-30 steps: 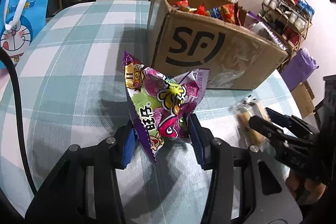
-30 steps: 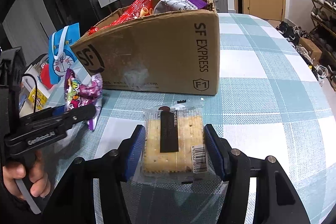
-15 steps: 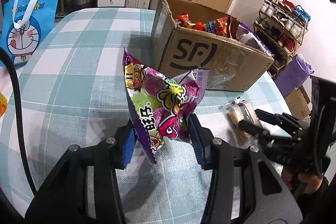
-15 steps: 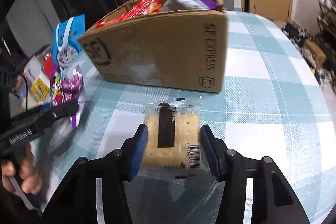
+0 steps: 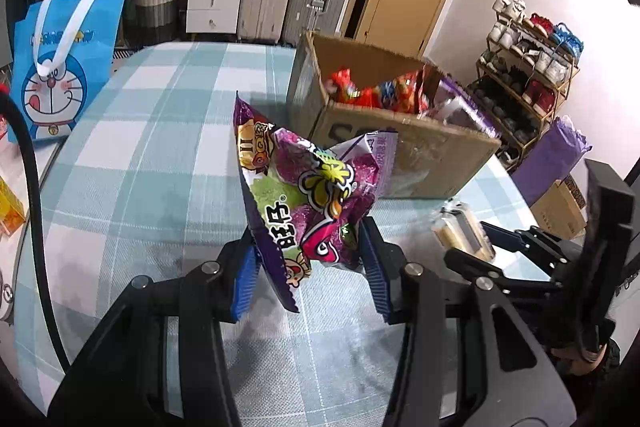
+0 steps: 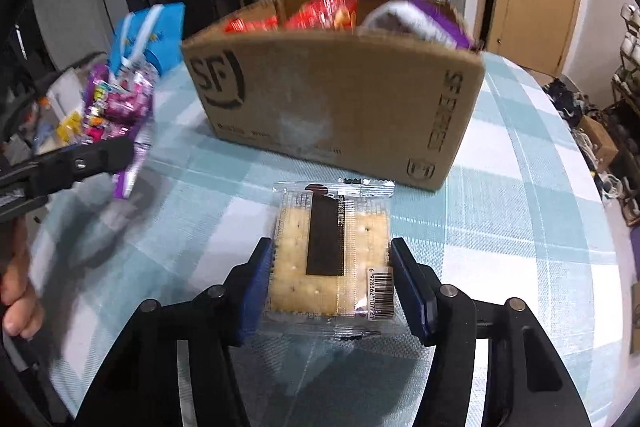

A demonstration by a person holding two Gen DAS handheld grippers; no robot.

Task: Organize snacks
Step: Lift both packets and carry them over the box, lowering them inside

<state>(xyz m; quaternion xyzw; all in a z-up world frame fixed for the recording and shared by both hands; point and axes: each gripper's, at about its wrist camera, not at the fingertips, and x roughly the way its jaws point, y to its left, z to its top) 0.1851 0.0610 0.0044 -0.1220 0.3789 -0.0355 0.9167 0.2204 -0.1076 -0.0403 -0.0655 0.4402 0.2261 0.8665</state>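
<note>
The left tool (image 5: 308, 267) is clenched on the purple candy bag (image 5: 308, 199) and has carried it up off the checked tabletop (image 5: 140, 155) over the last second, so the open cardboard box (image 5: 400, 147) now shows its contents from above; that snack looks ready to go over the rim. Beside it, the right tool (image 6: 332, 283) has the cracker packet (image 6: 332, 247) between its blue pads (image 6: 256, 287); its jaws have just been closing a little on the packet, and the pads now press its sides, the packet near the tabletop's near edge. Beyond both, the box stands mid-tabletop, already holding red and purple snack bags (image 6: 320, 11).
</note>
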